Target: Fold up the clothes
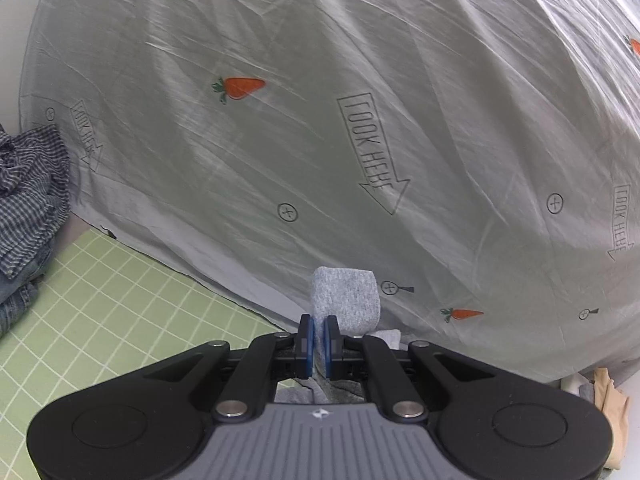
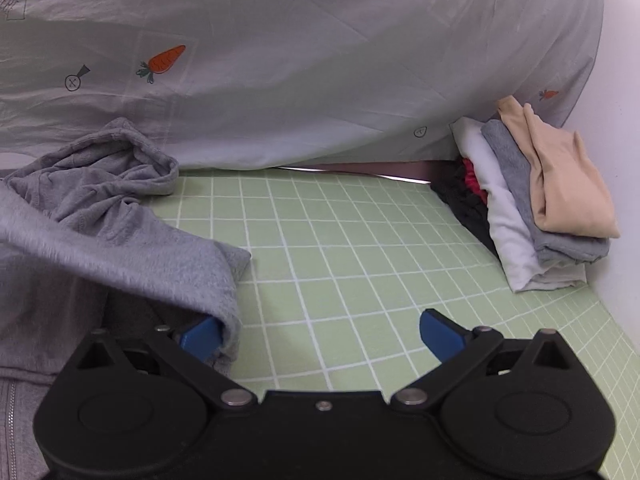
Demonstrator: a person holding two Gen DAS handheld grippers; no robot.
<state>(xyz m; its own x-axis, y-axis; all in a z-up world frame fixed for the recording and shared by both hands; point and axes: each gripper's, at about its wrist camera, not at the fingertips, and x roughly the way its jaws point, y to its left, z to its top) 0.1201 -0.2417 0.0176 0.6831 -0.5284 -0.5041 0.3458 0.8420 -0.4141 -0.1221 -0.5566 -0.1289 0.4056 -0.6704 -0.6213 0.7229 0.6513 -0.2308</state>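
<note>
My left gripper is shut on a fold of a grey hoodie; the cloth sticks up between the blue pads above the green grid mat. In the right wrist view the grey hoodie lies crumpled at the left of the mat, with a zipper at the lower left. My right gripper is open low over the mat. Its left finger is partly under the hoodie's edge; its right finger is free.
A pale sheet with carrot and arrow prints hangs behind the mat in both views. A pile of checked shirt and jeans sits at the far left. A stack of folded clothes stands at the right by a white wall.
</note>
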